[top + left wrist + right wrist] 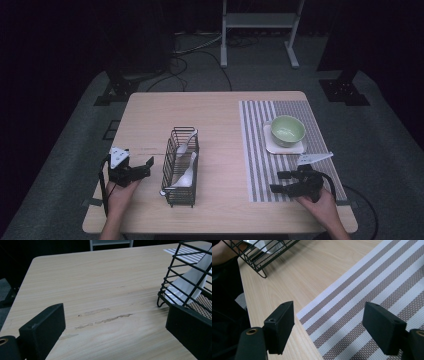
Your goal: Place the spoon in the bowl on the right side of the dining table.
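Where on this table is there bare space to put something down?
Free: the far left wood behind the wire basket, and the strip between basket and striped mat. Crowded: the mat's middle, where the green bowl sits on its coaster.

Wide bare bench between the wire basket and the striped mat, open from six to twelve o'clock. The basket blocks the left hand-held gripper at three o'clock; the green bowl stands at twelve o'clock of the right hand-held gripper.
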The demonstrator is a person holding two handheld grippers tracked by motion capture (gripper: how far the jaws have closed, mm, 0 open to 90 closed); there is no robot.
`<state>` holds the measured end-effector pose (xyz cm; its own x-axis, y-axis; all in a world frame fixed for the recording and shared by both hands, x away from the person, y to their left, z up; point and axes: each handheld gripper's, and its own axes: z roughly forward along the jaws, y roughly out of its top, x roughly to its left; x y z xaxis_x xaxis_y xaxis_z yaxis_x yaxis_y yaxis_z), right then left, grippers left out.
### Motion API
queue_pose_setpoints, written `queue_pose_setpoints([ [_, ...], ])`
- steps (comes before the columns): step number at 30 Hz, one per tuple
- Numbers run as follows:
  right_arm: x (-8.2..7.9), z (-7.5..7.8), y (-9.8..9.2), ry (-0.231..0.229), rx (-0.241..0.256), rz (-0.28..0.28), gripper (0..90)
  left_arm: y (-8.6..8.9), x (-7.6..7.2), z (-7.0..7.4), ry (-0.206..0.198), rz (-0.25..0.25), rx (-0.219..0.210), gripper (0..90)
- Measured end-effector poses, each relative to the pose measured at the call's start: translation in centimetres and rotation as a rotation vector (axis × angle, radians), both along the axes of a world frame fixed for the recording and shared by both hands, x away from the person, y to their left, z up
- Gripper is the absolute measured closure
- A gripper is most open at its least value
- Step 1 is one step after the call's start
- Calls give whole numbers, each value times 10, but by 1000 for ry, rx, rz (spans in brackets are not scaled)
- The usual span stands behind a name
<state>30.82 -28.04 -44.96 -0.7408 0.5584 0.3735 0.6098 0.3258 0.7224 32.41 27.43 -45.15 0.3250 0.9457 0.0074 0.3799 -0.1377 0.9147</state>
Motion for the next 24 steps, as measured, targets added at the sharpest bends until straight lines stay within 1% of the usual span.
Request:
queue_pose_setpoints([
  [8,-2,2,5,-12,-3,18,245,-2,-1,0,1,2,2,15],
  [11,-2,4,6,-9,28,27,245,-1,-1,-1,4,1,4,15],
  [12,-2,5,7,-10,27,28,244,-1,-1,-1,3,2,3,15],
  [17,1,12,14,-13,13,45,239,1,-1,-1,5,4,-1,15],
  [18,3,18,19,-23,11,59,239,1,-1,0,5,4,-2,15],
  [19,4,21,21,-22,10,65,239,0,-2,0,1,3,-1,15],
  [21,5,25,25,-32,7,79,239,0,-2,0,1,4,0,15],
  [23,5,26,27,-31,8,84,239,0,-2,0,2,4,0,15],
  [24,7,29,30,-34,7,94,238,0,-2,0,3,4,1,15],
])
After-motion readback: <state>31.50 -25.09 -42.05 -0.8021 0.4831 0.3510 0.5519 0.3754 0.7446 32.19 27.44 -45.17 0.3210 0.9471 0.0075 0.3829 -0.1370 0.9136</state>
